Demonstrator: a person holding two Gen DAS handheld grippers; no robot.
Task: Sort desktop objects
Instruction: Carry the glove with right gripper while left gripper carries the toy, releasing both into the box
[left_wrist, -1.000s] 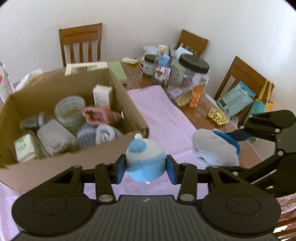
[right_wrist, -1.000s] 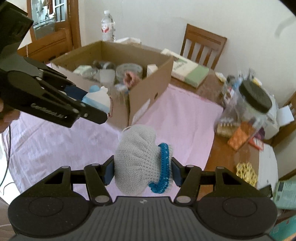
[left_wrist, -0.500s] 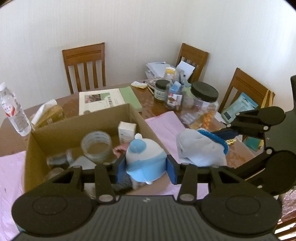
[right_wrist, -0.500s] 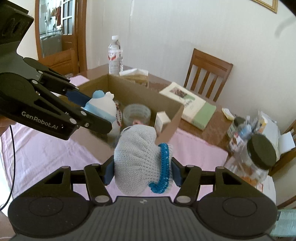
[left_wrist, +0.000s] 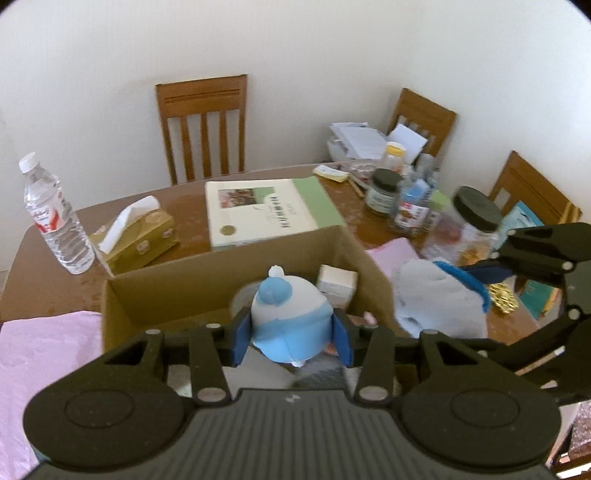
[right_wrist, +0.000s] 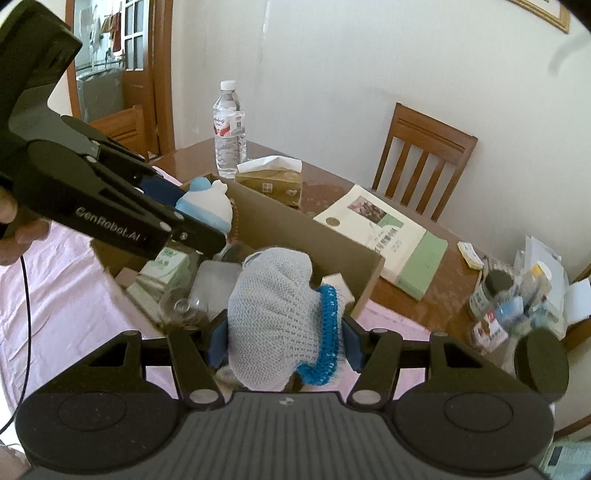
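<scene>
Both tongs are loaded right now. The left gripper (left_wrist: 291, 334) is clamped on a little blue-and-white round toy (left_wrist: 288, 317), blue pads pressing its sides, and the right gripper (right_wrist: 282, 343) is clamped on a grey knitted piece with a blue trim (right_wrist: 277, 321). Both loads hang over the open cardboard box (left_wrist: 177, 291), the toy toward the left part and the knit nearer the right wall.

My read is that this is the drop-off step — both things go in with the rest of the sorted stuff. The box is already pretty full: a clear tub (right_wrist: 218, 280), a green-and-white carton (right_wrist: 166, 266), a small white box (left_wrist: 338, 282) against the far wall, plus more I can't make out under the grippers.

How I'd do it well:
- Get each load fully inside the rim before letting go. The knit looks close to the right-hand wall in the left wrist view, so I'd nudge it inward so it doesn't drape over the edge.
- Lower the toy instead of dropping it. It's round and would probably roll or bounce off the tub.
- The two grippers sit close together — opening one at a time seems safer than both at once, so the fingers don't knock.
- The knit is soft and may snag on a pad, so open wide and lift straight up.

The water bottle (right_wrist: 229, 129) and tissue box (right_wrist: 269, 181) behind the box are well clear.
</scene>
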